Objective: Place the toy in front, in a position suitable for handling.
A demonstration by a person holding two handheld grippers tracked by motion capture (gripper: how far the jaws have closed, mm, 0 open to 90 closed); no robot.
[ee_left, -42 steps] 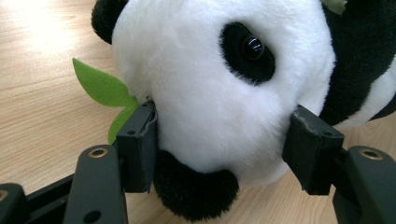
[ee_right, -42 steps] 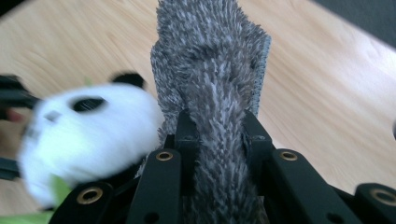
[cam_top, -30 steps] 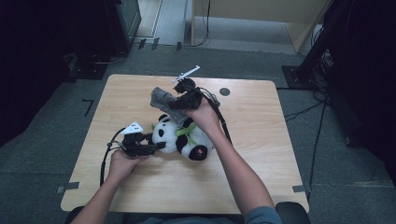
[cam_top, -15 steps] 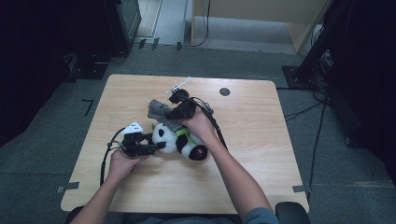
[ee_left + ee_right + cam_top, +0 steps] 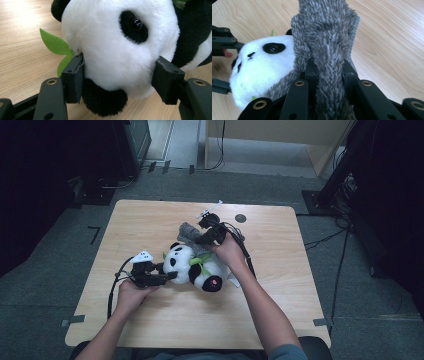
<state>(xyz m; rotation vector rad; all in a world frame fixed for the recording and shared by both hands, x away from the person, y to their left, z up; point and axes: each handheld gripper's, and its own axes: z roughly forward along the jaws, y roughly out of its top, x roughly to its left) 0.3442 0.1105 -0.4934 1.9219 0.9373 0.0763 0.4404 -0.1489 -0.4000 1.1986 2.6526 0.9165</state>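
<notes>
While panda (image 5: 192, 265) lies mid-table (image 5: 150, 320), bare wood all around; edges far

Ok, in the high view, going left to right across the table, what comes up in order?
left gripper clamped on the head → plush panda lying on the wooden table → right gripper pinching the grey fuzzy cloth → small dark round spot near the far edge.
</notes>
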